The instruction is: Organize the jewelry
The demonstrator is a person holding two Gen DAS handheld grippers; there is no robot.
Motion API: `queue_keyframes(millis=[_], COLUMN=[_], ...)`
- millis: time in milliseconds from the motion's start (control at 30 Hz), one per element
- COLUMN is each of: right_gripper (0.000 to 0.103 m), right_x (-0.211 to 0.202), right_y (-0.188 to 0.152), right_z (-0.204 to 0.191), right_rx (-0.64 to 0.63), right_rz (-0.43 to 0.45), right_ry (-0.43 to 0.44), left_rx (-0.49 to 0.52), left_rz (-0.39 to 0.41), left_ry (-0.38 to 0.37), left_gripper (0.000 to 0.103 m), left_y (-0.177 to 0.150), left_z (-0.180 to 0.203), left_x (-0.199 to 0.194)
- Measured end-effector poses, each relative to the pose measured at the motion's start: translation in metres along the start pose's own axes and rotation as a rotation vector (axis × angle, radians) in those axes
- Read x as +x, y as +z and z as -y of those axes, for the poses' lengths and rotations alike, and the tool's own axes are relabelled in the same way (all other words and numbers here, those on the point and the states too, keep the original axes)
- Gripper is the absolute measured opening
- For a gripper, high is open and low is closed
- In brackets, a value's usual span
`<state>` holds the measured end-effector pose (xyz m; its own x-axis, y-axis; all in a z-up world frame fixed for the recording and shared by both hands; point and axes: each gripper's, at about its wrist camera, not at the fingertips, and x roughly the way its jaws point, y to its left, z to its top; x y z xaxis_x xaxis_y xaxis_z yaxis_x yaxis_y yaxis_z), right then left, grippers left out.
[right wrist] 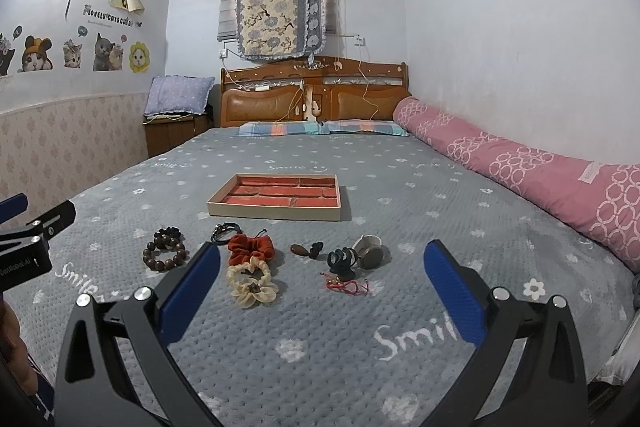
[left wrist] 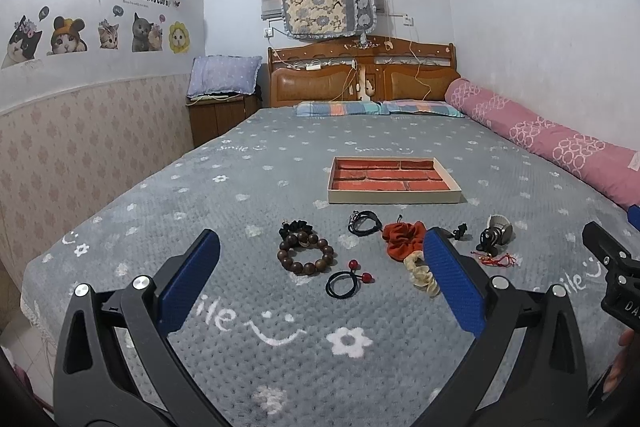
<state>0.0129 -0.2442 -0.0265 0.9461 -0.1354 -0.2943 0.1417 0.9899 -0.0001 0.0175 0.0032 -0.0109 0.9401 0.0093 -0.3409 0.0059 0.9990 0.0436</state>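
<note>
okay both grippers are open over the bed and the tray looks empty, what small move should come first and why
Probably lower the left gripper onto the wooden bead bracelet. Its jaws stand open, the bracelet lies just ahead between the fingers, and every piece is on the blanket, none in the tray beyond.

Your left tool [left wrist: 322,267] and right tool [right wrist: 322,277] both hover level over the bed's near edge, fingers spread wide, holding nothing.

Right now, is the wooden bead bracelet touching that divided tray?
Apart. The left wrist view shows bare grey blanket between the bead bracelet and the tray.
</note>
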Motion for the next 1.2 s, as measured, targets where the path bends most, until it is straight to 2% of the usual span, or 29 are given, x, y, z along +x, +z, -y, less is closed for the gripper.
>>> queue_keyframes(millis=[533,867,1100,1200], right_gripper=[0.099,0.099,0.099,0.099], right_x=[0.024,0.053,0.083,0.101], right_y=[0.0,0.001,-0.003,-0.01], right_z=[-0.003,0.004,0.007,0.011], right_rx=[-0.005,-0.023,-0.039,-0.043], right_rz=[-0.04,-0.064,-0.126,-0.167], right_ry=[0.009,-0.06,-0.051,-0.046], left_rx=[0.005,0.004,0.011,0.005], left_rz=[-0.044,-0.084,-0.123,-0.164], left_ry=[-0.012,-0.028,-0.04,-0.057], left_gripper=[0.098,0.098,0.098,0.098], left_y=[0.004,0.004,0.0,-0.006], left_z=[0.001,0.004,0.009,0.009], left_x=[0.023,0.054,0.08,0.097])
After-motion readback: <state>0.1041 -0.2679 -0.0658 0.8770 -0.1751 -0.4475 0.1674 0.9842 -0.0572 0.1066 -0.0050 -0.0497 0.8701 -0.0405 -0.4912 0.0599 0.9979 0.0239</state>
